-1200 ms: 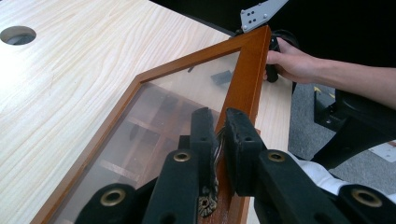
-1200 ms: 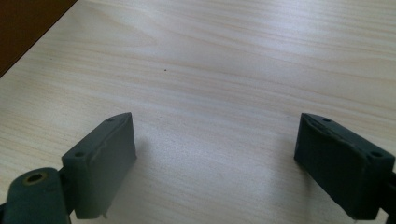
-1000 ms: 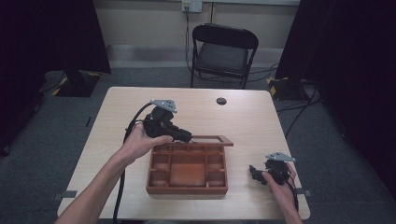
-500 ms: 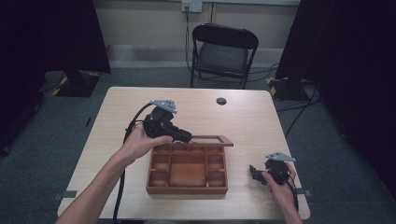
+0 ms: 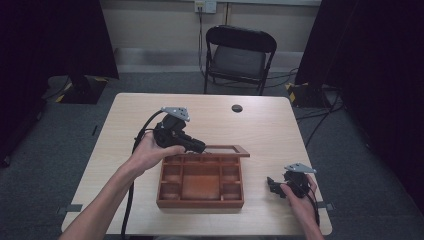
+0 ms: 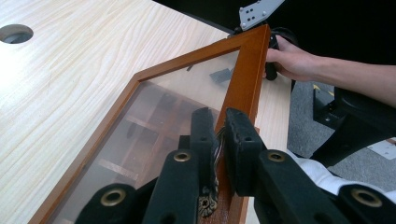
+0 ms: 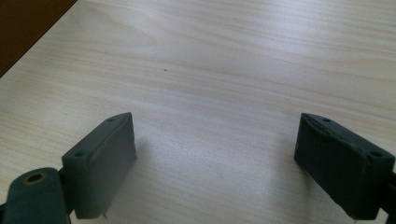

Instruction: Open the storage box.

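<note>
Left claw clamped on lid edge, box at 6 | right claw wide open, empty, over counter, box's 3 o'clock

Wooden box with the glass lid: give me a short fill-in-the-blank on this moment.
1. The left tongs are shut on the ____ of the wooden box.
2. The right tongs stand ____ over the table.
3. The lid's panel is made of ____.

Missing words: lid; open; glass
</note>
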`<state>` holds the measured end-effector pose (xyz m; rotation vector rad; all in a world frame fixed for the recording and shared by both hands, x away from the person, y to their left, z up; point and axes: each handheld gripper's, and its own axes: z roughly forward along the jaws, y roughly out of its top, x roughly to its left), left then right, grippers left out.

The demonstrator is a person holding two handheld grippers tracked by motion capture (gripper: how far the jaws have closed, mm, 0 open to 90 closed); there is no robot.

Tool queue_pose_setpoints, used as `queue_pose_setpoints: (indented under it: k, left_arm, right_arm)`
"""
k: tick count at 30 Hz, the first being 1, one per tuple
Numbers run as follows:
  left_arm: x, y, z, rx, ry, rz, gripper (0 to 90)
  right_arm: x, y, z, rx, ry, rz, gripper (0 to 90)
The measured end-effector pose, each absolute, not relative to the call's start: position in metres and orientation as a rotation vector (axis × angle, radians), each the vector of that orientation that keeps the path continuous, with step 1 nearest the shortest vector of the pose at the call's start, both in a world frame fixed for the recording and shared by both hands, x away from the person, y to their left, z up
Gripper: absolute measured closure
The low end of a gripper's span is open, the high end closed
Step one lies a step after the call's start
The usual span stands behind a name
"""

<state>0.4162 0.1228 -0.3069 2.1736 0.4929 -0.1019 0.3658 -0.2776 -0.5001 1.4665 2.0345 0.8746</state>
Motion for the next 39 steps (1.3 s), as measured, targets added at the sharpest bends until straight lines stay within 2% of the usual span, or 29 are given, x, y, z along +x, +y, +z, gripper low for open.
queue_pose_setpoints:
  k: [39]
  left_arm:
    - [0.4172, 0.1228, -0.306, 2.182, 0.489, -0.106, 82.3]
  right_arm:
    - [0.3659, -0.2776, -0.5001, 1.465, 2.036, 0.875, 11.4]
